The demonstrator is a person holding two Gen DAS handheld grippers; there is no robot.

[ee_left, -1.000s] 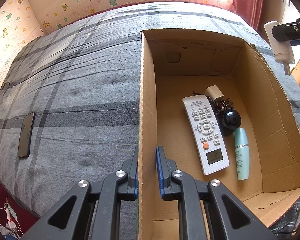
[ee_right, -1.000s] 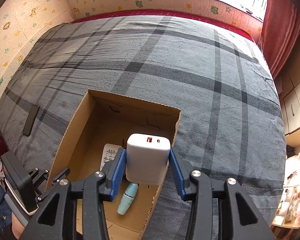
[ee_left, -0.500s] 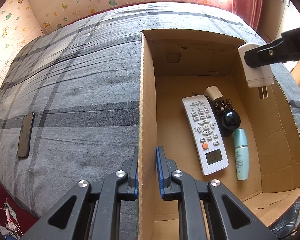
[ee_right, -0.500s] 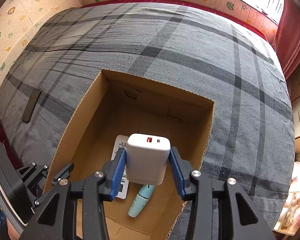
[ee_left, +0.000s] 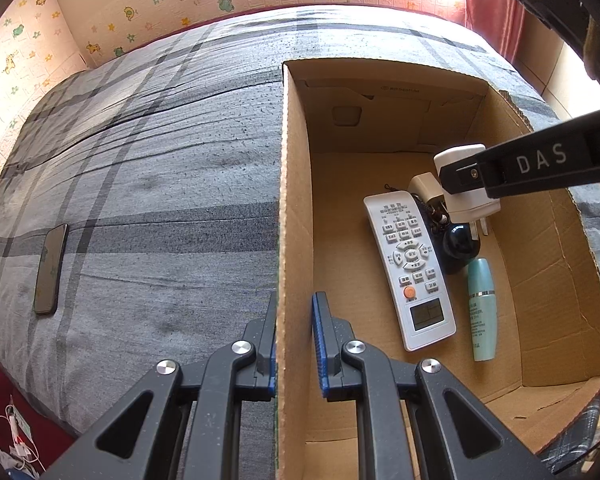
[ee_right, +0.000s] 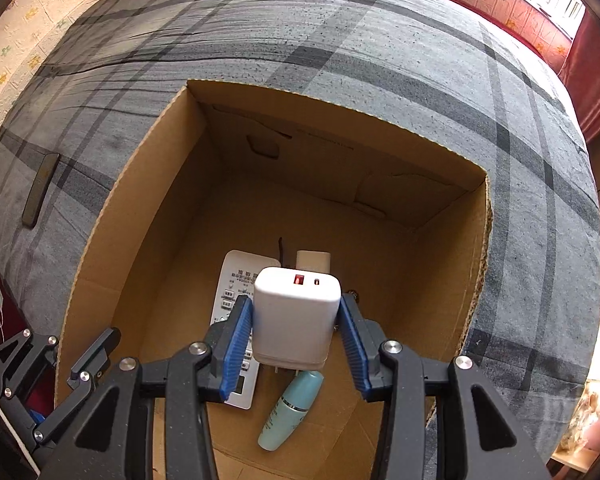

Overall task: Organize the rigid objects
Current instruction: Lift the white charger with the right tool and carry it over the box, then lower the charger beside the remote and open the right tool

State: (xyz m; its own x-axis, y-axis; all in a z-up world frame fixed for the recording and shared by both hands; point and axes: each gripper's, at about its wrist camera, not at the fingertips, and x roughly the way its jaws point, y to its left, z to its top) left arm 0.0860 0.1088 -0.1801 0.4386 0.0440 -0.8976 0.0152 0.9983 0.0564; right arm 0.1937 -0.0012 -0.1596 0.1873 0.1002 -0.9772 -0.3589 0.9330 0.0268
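While the left gripper (ee_left: 294,338) pinches the cardboard box (ee_left: 296,208) wall, the right gripper (ee_right: 296,346) clamps a white charger (ee_right: 296,320) (rounded block, red port on top, prongs down) inside the box, above the white remote (ee_left: 410,268) and teal bottle (ee_left: 482,308).

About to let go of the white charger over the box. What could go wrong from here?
1. The charger, in the right gripper, hangs above the remote and black ball; dropped, it may knock them.
2. The left gripper pinches the box wall; a tug could shift the box.
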